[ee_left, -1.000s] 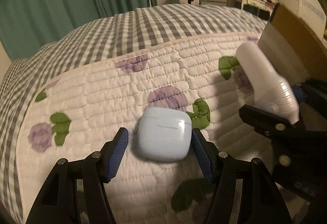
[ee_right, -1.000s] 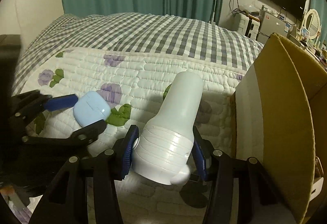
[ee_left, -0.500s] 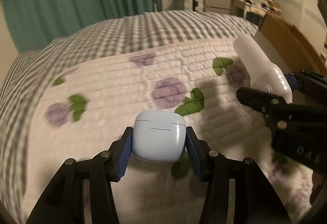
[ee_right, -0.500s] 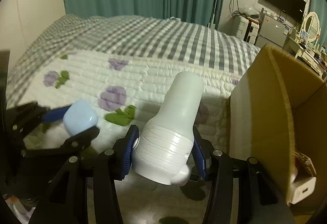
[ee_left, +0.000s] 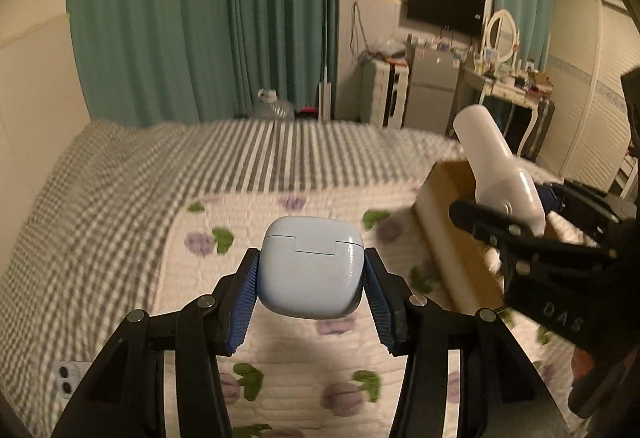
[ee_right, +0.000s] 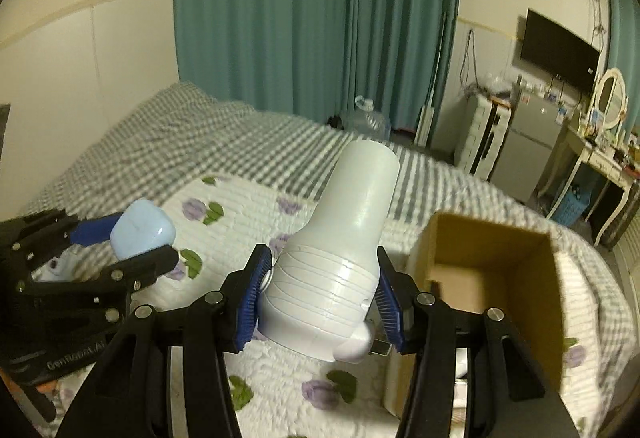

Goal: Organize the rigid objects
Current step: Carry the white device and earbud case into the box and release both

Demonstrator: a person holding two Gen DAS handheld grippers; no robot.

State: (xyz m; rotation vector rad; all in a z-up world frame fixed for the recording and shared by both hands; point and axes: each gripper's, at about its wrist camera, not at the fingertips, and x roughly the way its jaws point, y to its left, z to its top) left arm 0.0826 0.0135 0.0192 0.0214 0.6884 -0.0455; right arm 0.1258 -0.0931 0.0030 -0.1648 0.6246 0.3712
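Observation:
My left gripper (ee_left: 312, 282) is shut on a pale blue earbud case (ee_left: 312, 266) and holds it well above the quilt. It also shows in the right wrist view (ee_right: 142, 234). My right gripper (ee_right: 320, 298) is shut on a white plastic flashlight-shaped object (ee_right: 340, 254), lifted above the bed; it shows at the right of the left wrist view (ee_left: 500, 170). An open cardboard box (ee_right: 532, 294) stands on the bed to the right, just beyond the right gripper.
The bed has a white floral quilt (ee_left: 304, 366) over a grey checked sheet (ee_left: 120, 206). A white phone (ee_left: 68, 378) lies at the bed's left edge. Small items lie inside the box. Teal curtains, a fridge and a dresser stand behind.
My left gripper closed on the earbud case and lifted it off the quilt. Both grippers have risen with their objects, and the box interior now shows.

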